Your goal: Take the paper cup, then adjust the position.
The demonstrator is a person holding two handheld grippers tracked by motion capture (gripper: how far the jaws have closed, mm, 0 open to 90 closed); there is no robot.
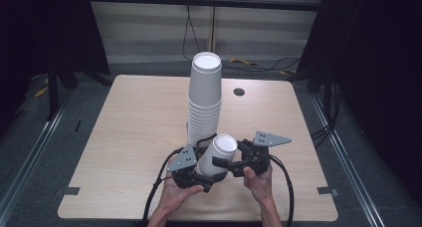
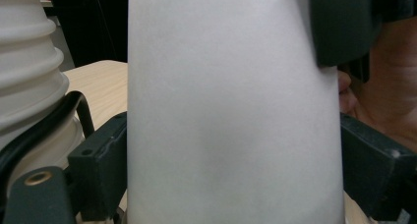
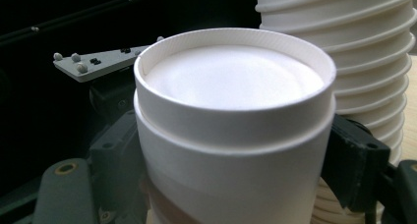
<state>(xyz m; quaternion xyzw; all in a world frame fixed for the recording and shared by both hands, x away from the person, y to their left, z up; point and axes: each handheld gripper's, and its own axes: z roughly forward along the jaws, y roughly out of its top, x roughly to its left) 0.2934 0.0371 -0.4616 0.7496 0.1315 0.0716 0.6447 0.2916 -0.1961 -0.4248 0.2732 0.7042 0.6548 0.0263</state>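
A white paper cup (image 1: 220, 152), upside down and tilted, is held between both grippers just above the table's front middle. My left gripper (image 1: 203, 175) clamps its lower, wider part; the cup wall (image 2: 231, 111) sits between the two black jaws. My right gripper (image 1: 228, 162) is shut on its upper part near the base (image 3: 231, 81), which faces the camera; a ridge rings the cup just under that base. Right behind stands a tall stack of upside-down white cups (image 1: 204, 100), whose ribbed rims (image 3: 364, 62) show close beside the held cup.
The wooden table (image 1: 124, 137) has a round cable hole (image 1: 239, 92) behind the stack on the right. Black cables (image 1: 286, 187) trail from both grippers toward the front edge. Dark curtains and frame posts flank the table.
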